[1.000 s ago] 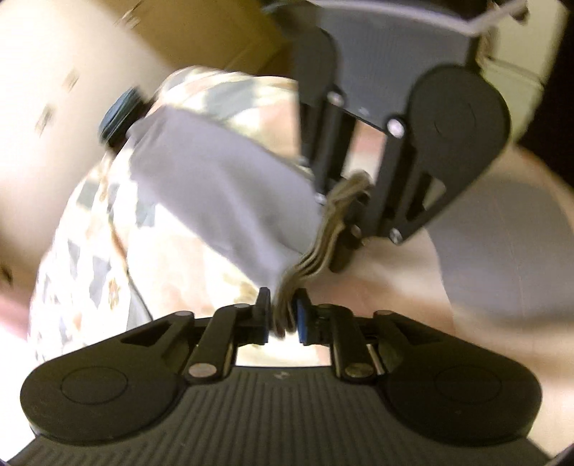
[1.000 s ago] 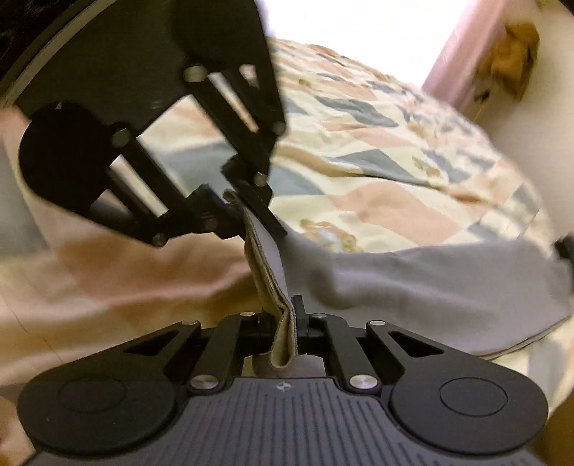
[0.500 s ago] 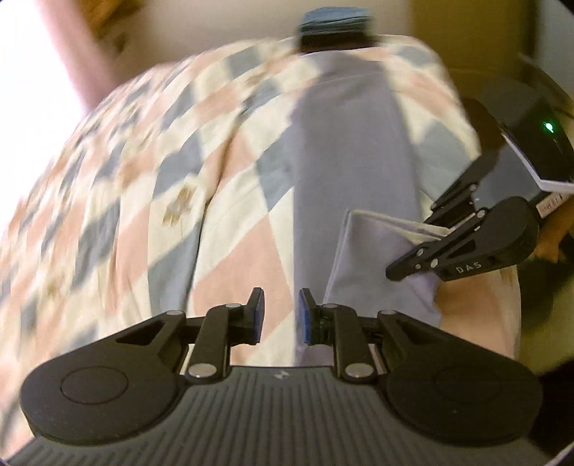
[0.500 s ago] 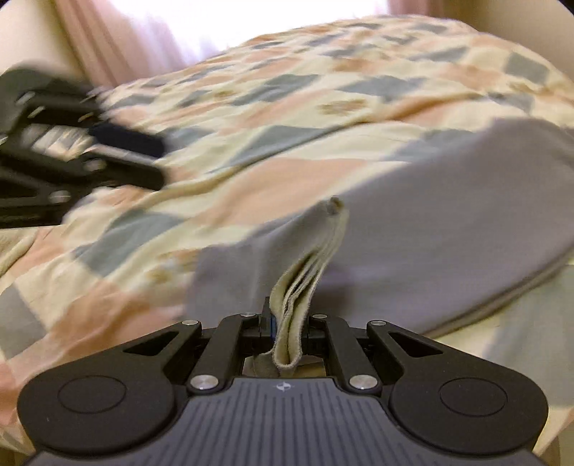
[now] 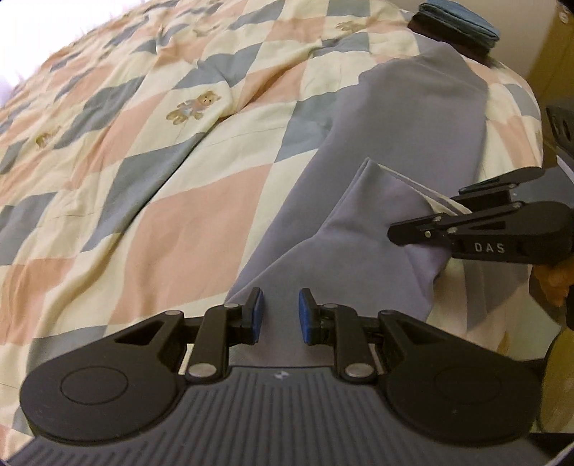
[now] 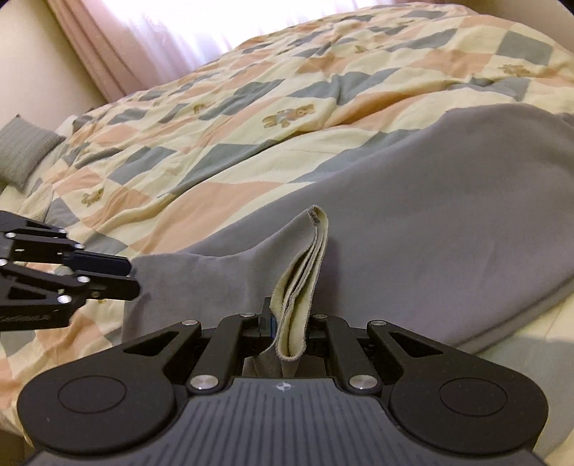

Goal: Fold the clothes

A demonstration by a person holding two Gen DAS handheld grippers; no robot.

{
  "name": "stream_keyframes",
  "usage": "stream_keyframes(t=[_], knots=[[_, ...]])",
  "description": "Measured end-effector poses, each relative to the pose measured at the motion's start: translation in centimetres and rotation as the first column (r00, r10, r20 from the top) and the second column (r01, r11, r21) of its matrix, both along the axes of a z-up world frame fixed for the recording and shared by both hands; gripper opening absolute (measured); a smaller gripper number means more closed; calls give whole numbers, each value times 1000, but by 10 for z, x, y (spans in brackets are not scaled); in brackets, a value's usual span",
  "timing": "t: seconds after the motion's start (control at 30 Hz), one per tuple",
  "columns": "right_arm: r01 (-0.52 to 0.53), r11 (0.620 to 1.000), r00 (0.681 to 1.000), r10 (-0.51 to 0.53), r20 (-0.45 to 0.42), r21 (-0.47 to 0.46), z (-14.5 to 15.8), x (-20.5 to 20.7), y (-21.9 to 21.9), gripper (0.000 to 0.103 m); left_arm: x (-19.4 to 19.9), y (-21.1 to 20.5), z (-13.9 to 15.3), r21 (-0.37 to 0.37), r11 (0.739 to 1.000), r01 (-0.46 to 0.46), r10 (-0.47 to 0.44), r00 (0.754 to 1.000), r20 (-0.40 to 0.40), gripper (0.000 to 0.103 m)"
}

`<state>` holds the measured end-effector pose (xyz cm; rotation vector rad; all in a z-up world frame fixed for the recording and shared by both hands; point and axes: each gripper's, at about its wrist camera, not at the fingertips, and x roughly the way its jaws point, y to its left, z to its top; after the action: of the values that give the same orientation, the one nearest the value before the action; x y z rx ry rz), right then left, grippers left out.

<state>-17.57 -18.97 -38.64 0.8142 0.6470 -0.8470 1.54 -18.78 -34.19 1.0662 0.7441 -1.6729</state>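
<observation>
Grey garment (image 5: 412, 118) on checked quilt (image 5: 161, 150)

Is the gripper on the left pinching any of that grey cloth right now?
No: the left gripper has a clear gap between its blue pads, empty above the grey fabric garment; only the right gripper clamps a folded edge.

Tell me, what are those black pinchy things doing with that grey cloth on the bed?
A person is folding a grey garment on a bed covered with a checked teddy-bear quilt. The right tool is shut on a bunched edge of the garment, holding it up off the rest. The left tool is open with nothing between its pads, over the garment's near end. A folded blue item sits at the far edge of the bed.
</observation>
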Motion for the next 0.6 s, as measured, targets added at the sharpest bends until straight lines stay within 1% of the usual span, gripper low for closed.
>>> stream_keyframes(t=[0.1, 0.2, 0.33, 0.5, 0.6], knots=[[-21, 1000, 1000, 21, 12, 7, 1, -9, -12, 7, -2, -9, 3, 33, 999, -19, 20, 999, -30, 20], [-29, 1000, 1000, 28, 8, 11, 3, -18, -24, 7, 0, -13, 4, 79, 997, -6, 10, 999, -46, 21], [-5, 1000, 1000, 5, -6, 12, 8, -34, -39, 7, -7, -17, -1, 116, 993, 17, -14, 1000, -26, 21], [22, 1000, 999, -22, -27, -3, 12, -64, -55, 7, -30, -28, -7, 128, 992, 14, -13, 1000, -11, 22], [21, 1000, 1000, -21, -19, -9, 14, -86, -67, 7, -48, -36, -8, 115, 993, -1, 2, 1000, -5, 22]])
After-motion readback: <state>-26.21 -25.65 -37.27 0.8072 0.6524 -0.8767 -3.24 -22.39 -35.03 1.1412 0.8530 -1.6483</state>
